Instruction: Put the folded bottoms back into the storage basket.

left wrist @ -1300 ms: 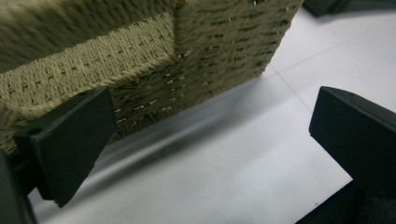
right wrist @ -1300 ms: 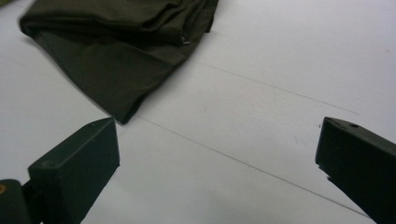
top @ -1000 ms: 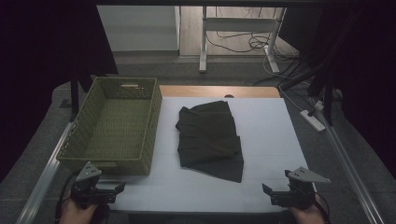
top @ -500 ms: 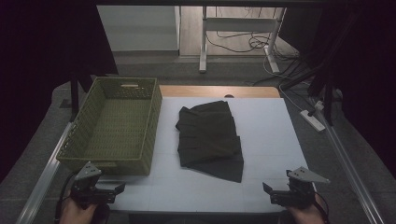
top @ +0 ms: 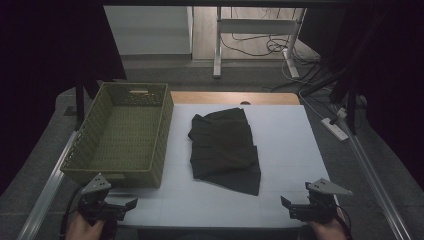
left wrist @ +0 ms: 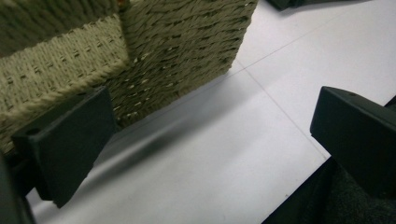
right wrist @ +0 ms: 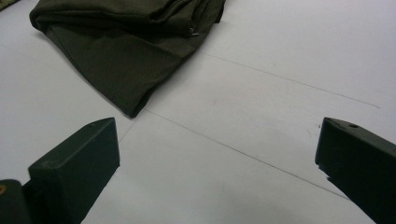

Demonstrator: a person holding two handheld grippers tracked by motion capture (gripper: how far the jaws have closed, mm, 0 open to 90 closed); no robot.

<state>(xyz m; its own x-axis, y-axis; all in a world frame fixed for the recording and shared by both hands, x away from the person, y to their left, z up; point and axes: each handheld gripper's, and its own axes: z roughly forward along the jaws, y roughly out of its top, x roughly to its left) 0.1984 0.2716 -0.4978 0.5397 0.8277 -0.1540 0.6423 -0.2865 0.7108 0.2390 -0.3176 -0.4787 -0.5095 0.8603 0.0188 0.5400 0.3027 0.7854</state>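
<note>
Left gripper (top: pixel 131 204): lower left of the high view, at the table's near edge; jaws apart, empty, just before the basket's near wall.
Right gripper (top: pixel 286 202): lower right of the high view; jaws wide apart, empty.
Garment (top: pixel 225 148): dark, folded, lay flat at frame centre, right of the basket; well apart from both grippers.
Basket (top: pixel 153 171): green, woven, left of centre.
Table (top: pixel 290 135): white top.
</note>
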